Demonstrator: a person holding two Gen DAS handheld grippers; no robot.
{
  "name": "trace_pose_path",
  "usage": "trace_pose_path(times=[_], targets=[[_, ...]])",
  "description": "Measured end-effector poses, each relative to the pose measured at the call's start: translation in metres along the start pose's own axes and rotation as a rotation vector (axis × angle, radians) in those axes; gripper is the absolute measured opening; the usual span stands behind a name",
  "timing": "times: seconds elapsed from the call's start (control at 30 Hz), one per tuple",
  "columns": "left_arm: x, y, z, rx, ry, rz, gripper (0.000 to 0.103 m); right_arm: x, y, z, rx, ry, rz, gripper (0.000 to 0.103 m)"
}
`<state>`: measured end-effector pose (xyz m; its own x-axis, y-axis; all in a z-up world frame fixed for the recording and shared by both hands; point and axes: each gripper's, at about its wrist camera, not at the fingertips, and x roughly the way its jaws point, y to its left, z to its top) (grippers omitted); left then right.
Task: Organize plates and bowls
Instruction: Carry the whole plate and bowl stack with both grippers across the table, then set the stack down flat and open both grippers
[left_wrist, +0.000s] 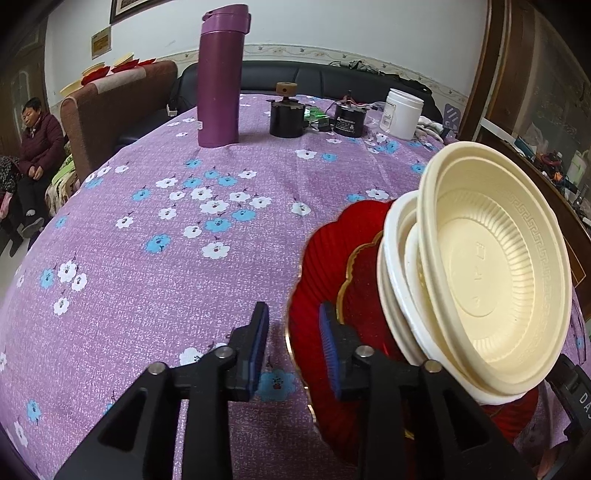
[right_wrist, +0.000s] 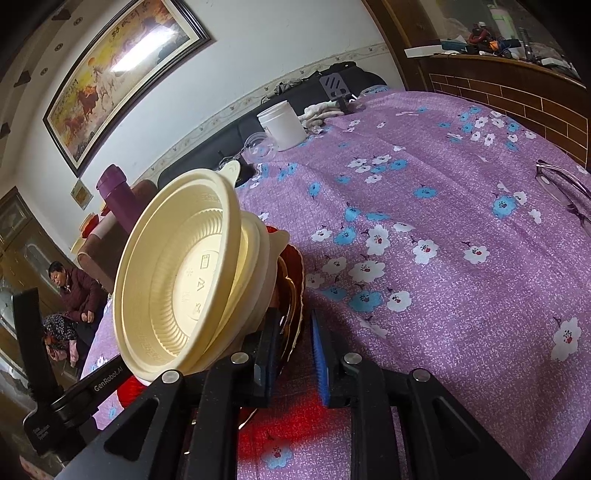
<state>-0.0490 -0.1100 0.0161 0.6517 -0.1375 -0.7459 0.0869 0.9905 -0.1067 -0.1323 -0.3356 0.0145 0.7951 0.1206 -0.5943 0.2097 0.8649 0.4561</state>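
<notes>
Left wrist view: we see the left gripper (left_wrist: 293, 345) narrowly parted astride the red plate (left_wrist: 328, 258) rim, pads clear. Right gripper (right_wrist: 295, 356) likewise. Cream bowls (left_wrist: 495, 273) sit stacked on the plate, near the table (left_wrist: 147, 221) edge.

White wall (right_wrist: 280, 44) with a patterned border strip (left_wrist: 332, 51). Framed horse painting (right_wrist: 122, 74) hangs on it, catching glare. Brown armchair (left_wrist: 110, 110) and black sofa (left_wrist: 332, 79) stand behind the bench (left_wrist: 166, 240), which carries a purple floral cloth. Dark wood cabinet (left_wrist: 524, 92) to one side. A person (left_wrist: 37, 147) sits beyond.
</notes>
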Motion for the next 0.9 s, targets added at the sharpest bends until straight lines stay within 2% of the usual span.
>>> trace_pose_path(times=[0.27,0.7,0.83,0.9], targets=[[-0.001,0.002,0.0,-0.009,0.004,-0.007,0.032,-0.005,-0.002,0.0,0.014,-0.022,-0.001,0.025],[-0.008,0.009,-0.004,-0.003,0.004,-0.005,0.052,-0.011,-0.007,0.0,0.037,-0.046,0.001,0.029],[-0.005,0.014,-0.003,-0.024,0.021,-0.029,0.055,-0.012,-0.008,0.0,0.039,-0.057,-0.006,0.038],[-0.004,0.017,-0.003,-0.038,0.03,-0.045,0.056,-0.013,-0.008,0.0,0.04,-0.06,-0.008,0.039]])
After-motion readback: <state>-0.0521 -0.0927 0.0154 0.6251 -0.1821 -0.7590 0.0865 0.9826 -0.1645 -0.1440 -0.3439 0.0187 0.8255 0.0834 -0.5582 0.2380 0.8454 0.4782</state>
